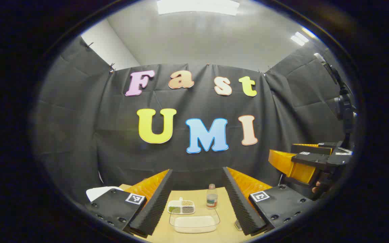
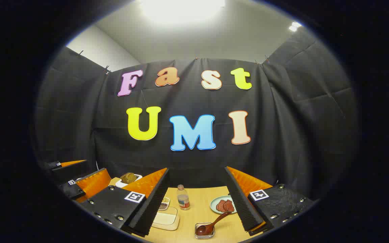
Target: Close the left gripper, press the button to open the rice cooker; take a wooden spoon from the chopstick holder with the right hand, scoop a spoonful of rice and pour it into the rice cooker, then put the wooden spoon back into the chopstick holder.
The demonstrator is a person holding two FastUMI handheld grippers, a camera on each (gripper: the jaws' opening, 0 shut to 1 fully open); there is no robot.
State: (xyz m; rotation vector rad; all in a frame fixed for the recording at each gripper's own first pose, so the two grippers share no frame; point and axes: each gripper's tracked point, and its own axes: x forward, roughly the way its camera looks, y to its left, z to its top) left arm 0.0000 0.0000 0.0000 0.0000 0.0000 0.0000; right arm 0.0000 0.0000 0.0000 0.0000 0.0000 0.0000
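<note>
wooden table (image 1: pixel 226 216) lies below both grippers, left gripper (image 1: pixel 197 202) and right gripper (image 2: pixel 196 202), fingers spread.

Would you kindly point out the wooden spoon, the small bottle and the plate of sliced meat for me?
wooden spoon (image 2: pixel 214 222), right gripper view, on the middle of its handle.
small bottle (image 2: pixel 183 200), right gripper view, on its labelled body.
plate (image 2: pixel 213 204), right gripper view, on its bare left rim beside the meat slices.
</note>
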